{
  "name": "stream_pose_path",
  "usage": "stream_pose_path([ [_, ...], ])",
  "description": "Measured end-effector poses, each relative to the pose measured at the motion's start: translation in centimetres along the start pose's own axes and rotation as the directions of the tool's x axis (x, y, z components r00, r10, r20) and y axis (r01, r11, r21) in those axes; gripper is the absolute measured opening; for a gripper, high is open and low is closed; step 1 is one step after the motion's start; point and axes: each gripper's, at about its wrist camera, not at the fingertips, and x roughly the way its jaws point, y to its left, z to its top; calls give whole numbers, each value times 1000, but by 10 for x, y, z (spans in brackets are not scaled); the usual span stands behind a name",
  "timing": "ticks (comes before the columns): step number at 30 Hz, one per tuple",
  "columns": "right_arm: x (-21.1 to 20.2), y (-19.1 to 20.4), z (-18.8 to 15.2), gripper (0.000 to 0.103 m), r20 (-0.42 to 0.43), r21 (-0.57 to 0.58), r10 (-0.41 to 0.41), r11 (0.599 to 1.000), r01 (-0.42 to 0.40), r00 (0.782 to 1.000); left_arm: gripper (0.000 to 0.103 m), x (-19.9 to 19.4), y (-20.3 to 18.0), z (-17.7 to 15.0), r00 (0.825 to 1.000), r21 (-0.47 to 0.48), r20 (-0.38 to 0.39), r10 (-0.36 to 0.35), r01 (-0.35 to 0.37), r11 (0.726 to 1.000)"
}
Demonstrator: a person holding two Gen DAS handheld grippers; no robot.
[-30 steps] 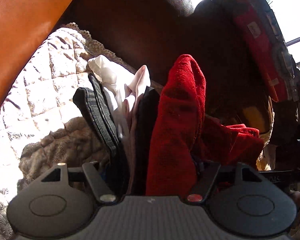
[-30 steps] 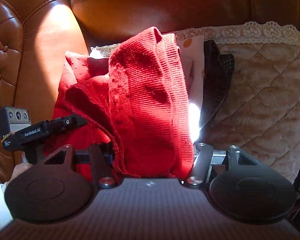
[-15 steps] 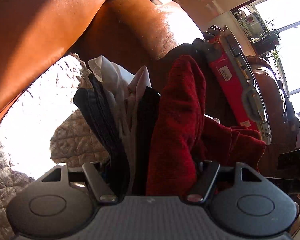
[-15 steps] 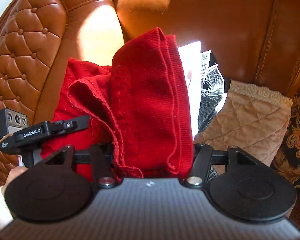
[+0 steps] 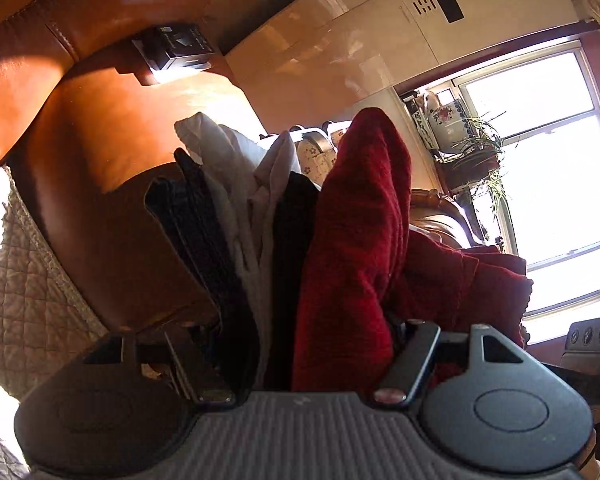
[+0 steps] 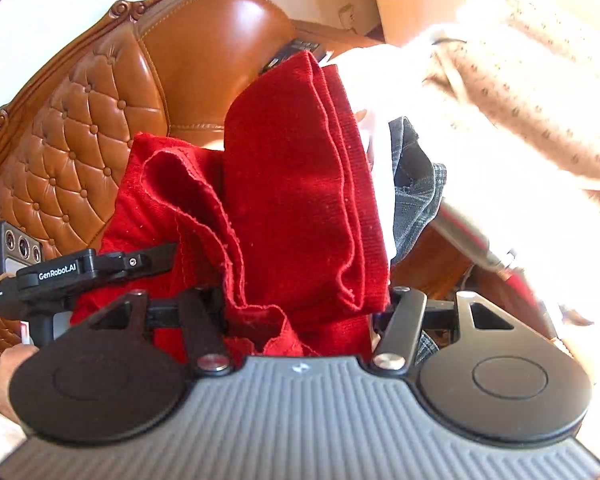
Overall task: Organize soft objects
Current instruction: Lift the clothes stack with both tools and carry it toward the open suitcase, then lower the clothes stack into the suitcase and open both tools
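- Left gripper [image 5: 304, 356] clamps the stack: dark cloth [image 5: 204, 232], white cloth [image 5: 240, 184], red cloth [image 5: 352, 248]; window [image 5: 548, 168] visible only here.
- Right gripper [image 6: 300, 312] clamps the same stack from the red side; tufted leather sofa back [image 6: 72, 152] visible only here.

Bundle of folded cloths [image 5: 300, 248] standing upright between the jaws of the left hand-held gripper [image 5: 304, 360], sofa back [image 5: 112, 128] behind it, small box [image 5: 176, 46] on the sofa top, quilted cover [image 5: 24, 288] left, window [image 5: 548, 168] right
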Motion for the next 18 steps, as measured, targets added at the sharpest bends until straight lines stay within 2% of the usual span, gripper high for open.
stream_pose_path([
  [4,-35,-70,51,66,-1,-66,-29,997,29,1000,73,69,-67,9,998,-24,58,-4,5,1000],
  [7,-40,-129,96,66,-30,-144,-41,989,37,999,73,128,-105,11,993,-76,117,23,-15,997],
  [9,-32,-165,127,66,-58,-208,-52,977,39,997,73,172,-125,13,984,-134,166,59,-37,990],
  [13,1,-229,190,66,-144,-347,-92,937,36,985,72,244,-148,3,965,-254,208,159,-103,962],
  [15,22,-252,211,66,-195,-405,-104,914,17,975,72,279,-157,-4,952,-313,218,212,-138,940],
  [18,57,-283,231,66,-262,-463,-98,886,-36,960,71,310,-159,-14,928,-377,232,292,-191,906],
])
